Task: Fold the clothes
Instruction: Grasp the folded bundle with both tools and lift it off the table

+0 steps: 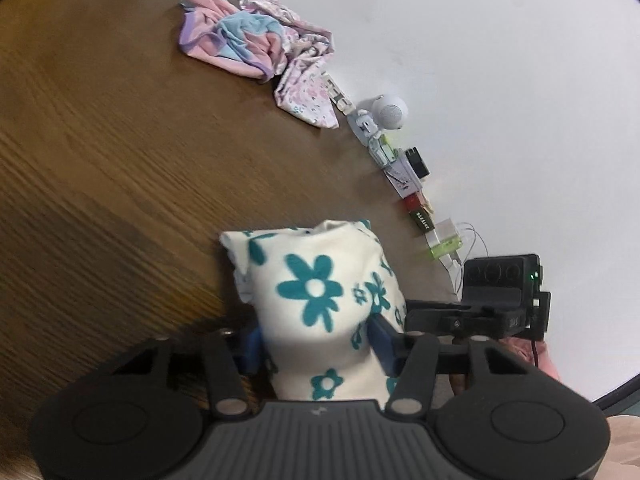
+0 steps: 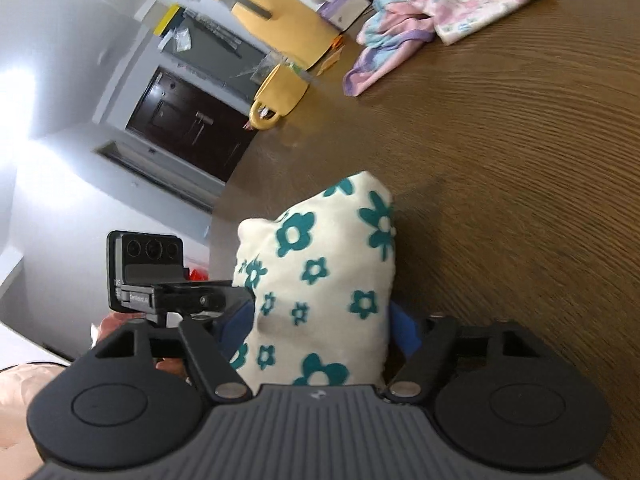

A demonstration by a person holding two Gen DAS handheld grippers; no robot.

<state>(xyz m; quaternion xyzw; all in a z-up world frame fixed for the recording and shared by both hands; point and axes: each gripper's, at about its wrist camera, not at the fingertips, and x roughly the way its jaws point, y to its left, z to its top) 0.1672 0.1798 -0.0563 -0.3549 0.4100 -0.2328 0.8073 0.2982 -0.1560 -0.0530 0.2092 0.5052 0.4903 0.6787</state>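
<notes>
- As seen from the left wrist, the left gripper point(image 1: 316, 340) has its jaws partly drawn in on a cream garment with teal flowers point(image 1: 320, 292); the blue pads point(image 1: 382, 340) press into the cloth from both sides, and the bundle bulges up and forward of the jaws.
- Ahead of the jaws lies the wooden table point(image 1: 120, 160); far ahead, a crumpled heap of pink and pastel clothes point(image 1: 256, 44) waits, with small clutter point(image 1: 400, 168) along the table edge to the right of the jaws.
- The other tool shows just right of the jaws, close alongside.
- Seen from the right wrist, the right gripper point(image 2: 320, 332) likewise stands part-closed on the same floral garment, cloth filling the gap between its blue pads point(image 2: 402, 328) and rising ahead of them.
- Far ahead and right of these jaws lies the pastel heap again.
- Risk: each grip takes a thick bunch, not a clean edge; layers may slide out unevenly, probably spoiling the fold line.
- Risk: with both tools this close, pulling apart carelessly could drag the cloth askew or knock the tools together.
</notes>
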